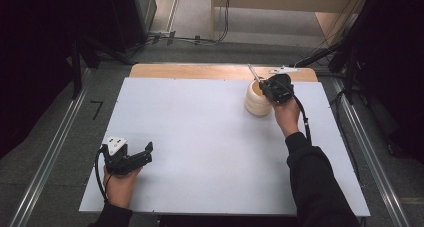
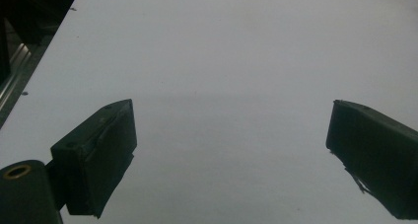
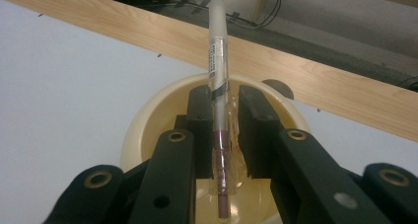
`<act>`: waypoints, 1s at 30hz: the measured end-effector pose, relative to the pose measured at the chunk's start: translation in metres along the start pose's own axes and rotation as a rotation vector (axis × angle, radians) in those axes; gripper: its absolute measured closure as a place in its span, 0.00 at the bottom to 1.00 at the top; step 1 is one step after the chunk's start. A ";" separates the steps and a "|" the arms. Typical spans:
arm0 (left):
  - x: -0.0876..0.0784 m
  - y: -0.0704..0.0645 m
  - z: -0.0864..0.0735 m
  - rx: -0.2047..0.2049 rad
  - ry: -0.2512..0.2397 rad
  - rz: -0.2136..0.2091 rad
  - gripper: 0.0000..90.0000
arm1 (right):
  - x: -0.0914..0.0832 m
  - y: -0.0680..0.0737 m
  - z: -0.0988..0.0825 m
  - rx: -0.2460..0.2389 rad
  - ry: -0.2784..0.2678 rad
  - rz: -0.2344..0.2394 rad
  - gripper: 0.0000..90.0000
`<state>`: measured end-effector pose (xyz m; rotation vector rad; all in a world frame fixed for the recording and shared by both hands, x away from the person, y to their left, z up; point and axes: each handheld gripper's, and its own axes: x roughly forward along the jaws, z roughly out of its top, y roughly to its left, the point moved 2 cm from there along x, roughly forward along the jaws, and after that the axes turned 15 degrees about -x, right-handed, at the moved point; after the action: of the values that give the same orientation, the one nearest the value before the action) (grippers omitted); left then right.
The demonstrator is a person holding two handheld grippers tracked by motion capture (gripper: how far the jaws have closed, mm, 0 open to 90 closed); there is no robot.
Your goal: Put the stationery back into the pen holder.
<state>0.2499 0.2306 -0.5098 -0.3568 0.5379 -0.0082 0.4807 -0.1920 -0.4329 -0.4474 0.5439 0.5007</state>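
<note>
A cream ribbed cup (image 1: 256, 101) stands at the far right of the white table (image 1: 200, 137). My right gripper (image 1: 272, 89) hovers over its mouth, shut on a clear pen (image 3: 218, 61) with a dark red core. The pen's lower end dips into the cup (image 3: 148, 130) while its upper end (image 1: 252, 71) points up and away past the rim. My left gripper (image 1: 145, 154) rests near the table's front left corner, its jaws wide open with bare table between the fingers (image 2: 98, 150).
A wooden strip (image 1: 200, 71) runs along the table's far edge. Cables and dark stands lie on the floor beyond. Metal rails (image 1: 50, 157) flank the table on both sides.
</note>
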 end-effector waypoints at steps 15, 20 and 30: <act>0.000 0.001 0.000 0.002 0.001 -0.002 0.06 | 0.006 -0.002 0.002 0.005 0.014 0.001 0.83; 0.000 0.001 0.000 0.000 0.000 -0.001 0.06 | 0.008 -0.002 0.001 0.001 0.025 0.000 0.83; 0.000 0.001 0.000 -0.002 0.002 -0.002 0.06 | 0.012 -0.004 -0.003 0.007 0.066 0.015 0.88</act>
<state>0.2500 0.2313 -0.5101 -0.3593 0.5395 -0.0104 0.4909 -0.1926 -0.4415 -0.4548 0.6130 0.4996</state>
